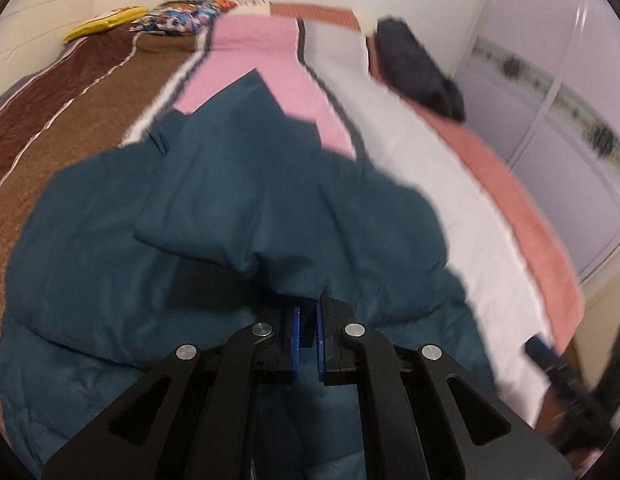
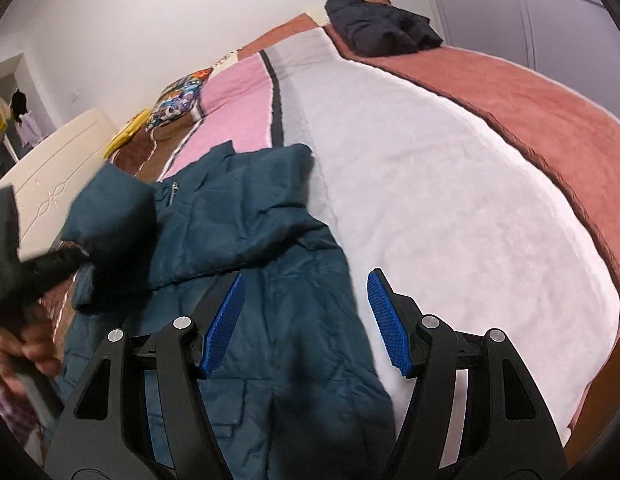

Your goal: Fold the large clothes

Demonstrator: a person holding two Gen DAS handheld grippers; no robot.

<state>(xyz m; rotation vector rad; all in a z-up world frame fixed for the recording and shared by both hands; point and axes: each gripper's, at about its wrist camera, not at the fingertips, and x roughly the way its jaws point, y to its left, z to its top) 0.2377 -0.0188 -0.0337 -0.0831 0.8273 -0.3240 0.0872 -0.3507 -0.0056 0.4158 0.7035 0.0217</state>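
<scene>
A large teal padded jacket (image 1: 110, 240) lies spread on the bed; it also shows in the right wrist view (image 2: 270, 320). My left gripper (image 1: 308, 312) is shut on a fold of the jacket, a sleeve part, and holds it lifted over the jacket's body. In the right wrist view the left gripper (image 2: 14, 256) shows at the left with the raised teal sleeve (image 2: 110, 208). My right gripper (image 2: 306, 312) is open and empty, hovering over the jacket's right edge, its blue pads (image 2: 384, 316) wide apart.
The bed has a striped blanket (image 2: 430, 180) in brown, pink, white and salmon. A folded dark garment (image 2: 382, 24) lies at the far corner. A colourful pillow (image 1: 182, 16) and a yellow item (image 1: 106, 22) lie by the headboard (image 2: 50, 192). Wardrobe doors (image 1: 570, 120) stand to the right.
</scene>
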